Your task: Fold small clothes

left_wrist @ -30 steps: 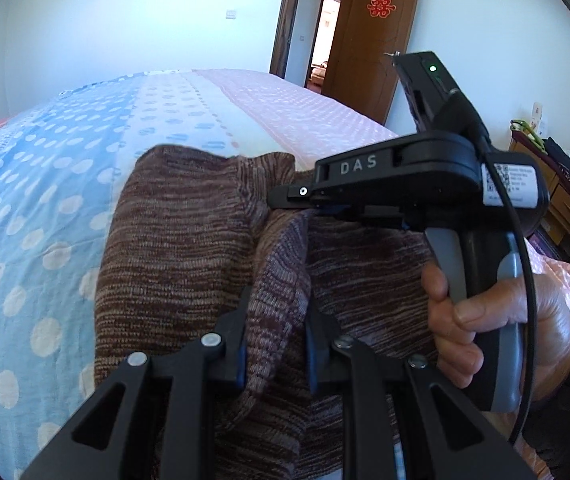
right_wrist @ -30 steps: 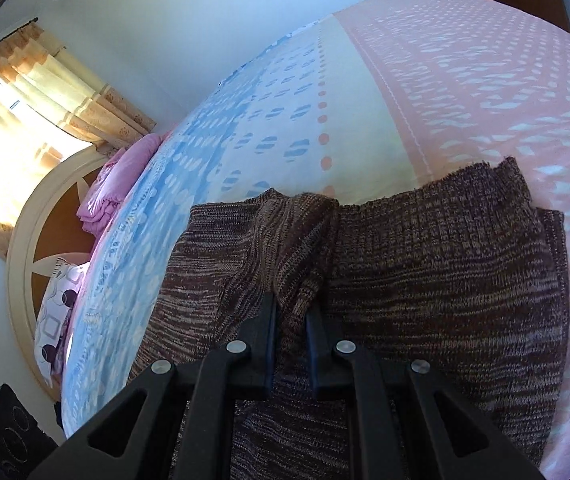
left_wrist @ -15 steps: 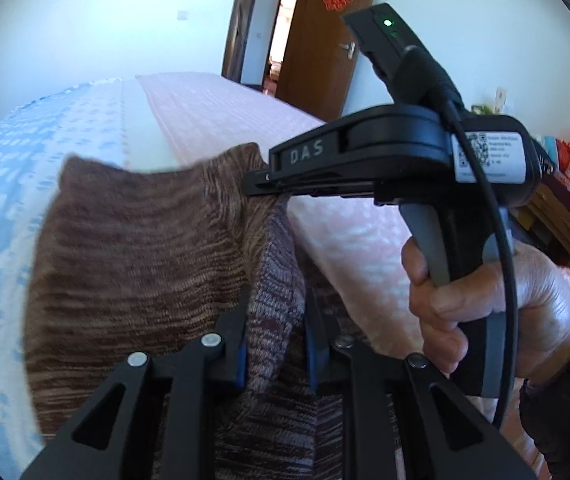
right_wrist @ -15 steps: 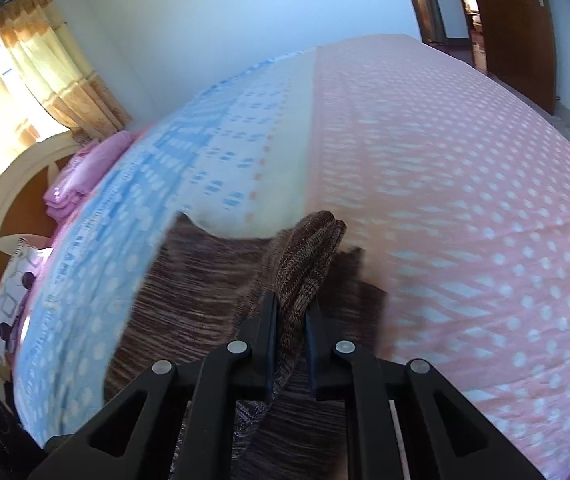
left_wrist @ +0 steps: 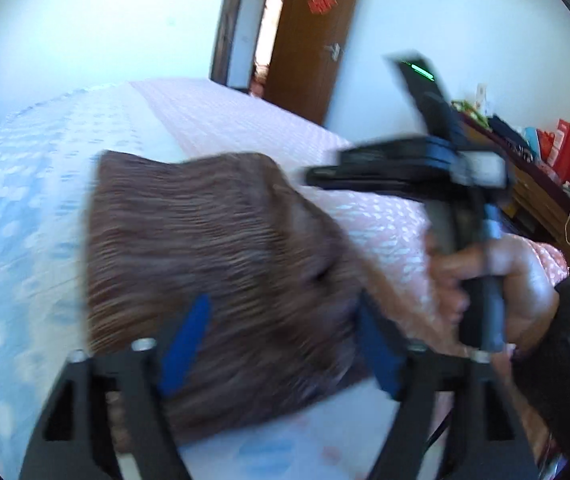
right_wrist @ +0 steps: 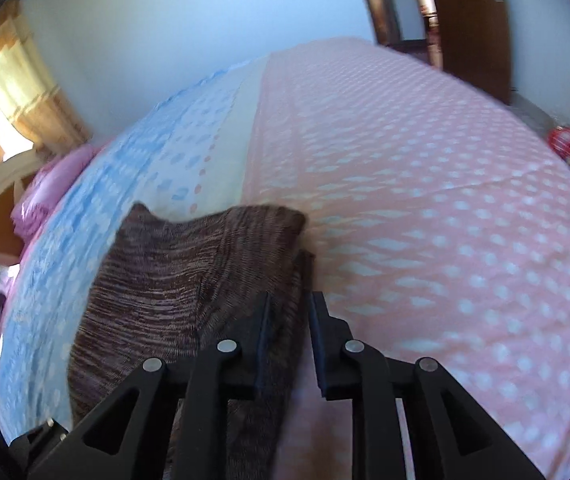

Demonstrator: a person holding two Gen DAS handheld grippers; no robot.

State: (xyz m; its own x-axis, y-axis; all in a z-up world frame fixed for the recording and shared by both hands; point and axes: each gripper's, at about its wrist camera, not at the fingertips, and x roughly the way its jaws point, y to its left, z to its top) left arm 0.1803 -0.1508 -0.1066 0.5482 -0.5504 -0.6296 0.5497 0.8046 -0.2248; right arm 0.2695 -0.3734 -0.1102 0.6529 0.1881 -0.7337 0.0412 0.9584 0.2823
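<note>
A brown knitted garment [left_wrist: 213, 248] lies folded over on the bed, blurred by motion in the left wrist view. My left gripper [left_wrist: 281, 344] hovers over its near edge with the jaws opening wide; the blue pads [left_wrist: 185, 340] stand clear of the knit. In the right wrist view the garment [right_wrist: 189, 276] fills the lower left. My right gripper [right_wrist: 289, 300] is at the garment's right edge with the jaws opening. The edge lies loose in the narrow gap, and the right pad does not touch it. A hand [left_wrist: 521, 280] holds the right gripper [left_wrist: 317, 176] beside the garment.
The bed cover is blue with white dots [right_wrist: 61, 280] on the left and pink [right_wrist: 425, 220] on the right. A pink pillow [right_wrist: 53, 188] and the headboard are far left. A brown door [left_wrist: 309, 40] and a cluttered sideboard [left_wrist: 541, 184] stand beyond the bed.
Both grippers carried the pinched fold across, then loosened. The left jaws sprang wide, the right jaws parted a little. The garment now lies doubled over and narrower.
</note>
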